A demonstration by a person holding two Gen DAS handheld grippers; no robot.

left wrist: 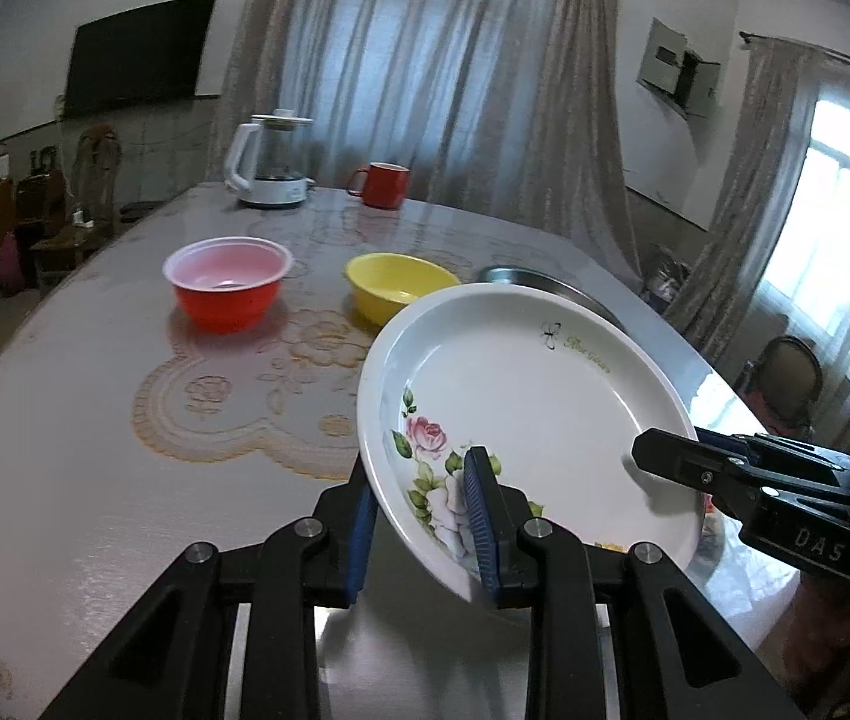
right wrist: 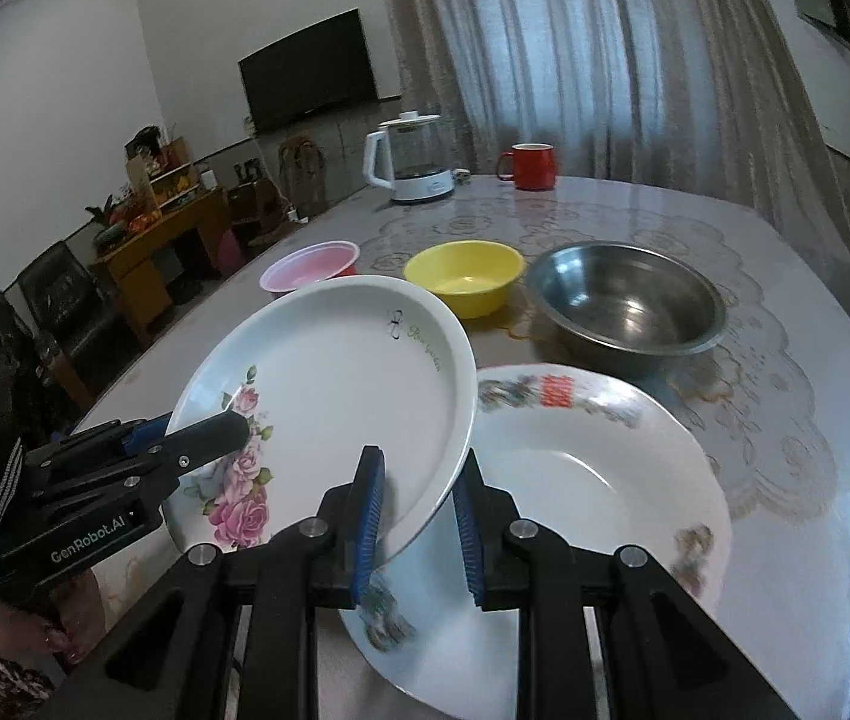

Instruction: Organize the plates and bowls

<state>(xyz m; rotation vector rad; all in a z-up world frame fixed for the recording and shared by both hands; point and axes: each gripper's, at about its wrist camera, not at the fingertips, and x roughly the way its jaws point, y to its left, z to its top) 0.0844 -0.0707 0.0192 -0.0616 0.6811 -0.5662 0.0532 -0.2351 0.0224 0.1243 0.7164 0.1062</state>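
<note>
**Rose plate held at both rims over the tabletop**

A curtained living room, a dark television on the wall, and a glossy lace-patterned tabletop [right wrist: 772,360] carrying the crockery. The rose plate [right wrist: 335,384] is up in the air, tilted, just above the second plate [right wrist: 574,480] lying flat at the near edge. The left gripper [left wrist: 422,531] has its fingers straddling the plate's near rim, one pad on top and one beneath, and looks closed on it. The right gripper [right wrist: 419,525] straddles the opposite rim, but a gap shows beside the rim there; whether it actually pinches cannot be told.

Handling, as a judgement: glazed, rigid, probably slippery and breakable, so the rim is the only sensible hold, and a tilted plate could slide out of a thin pinch.

The count: two plates, three bowls — red bowl [left wrist: 227,285], yellow bowl [right wrist: 463,276], steel bowl [right wrist: 628,306] — plus one kettle [left wrist: 269,162] and one red mug [left wrist: 383,185] at the far end.
</note>
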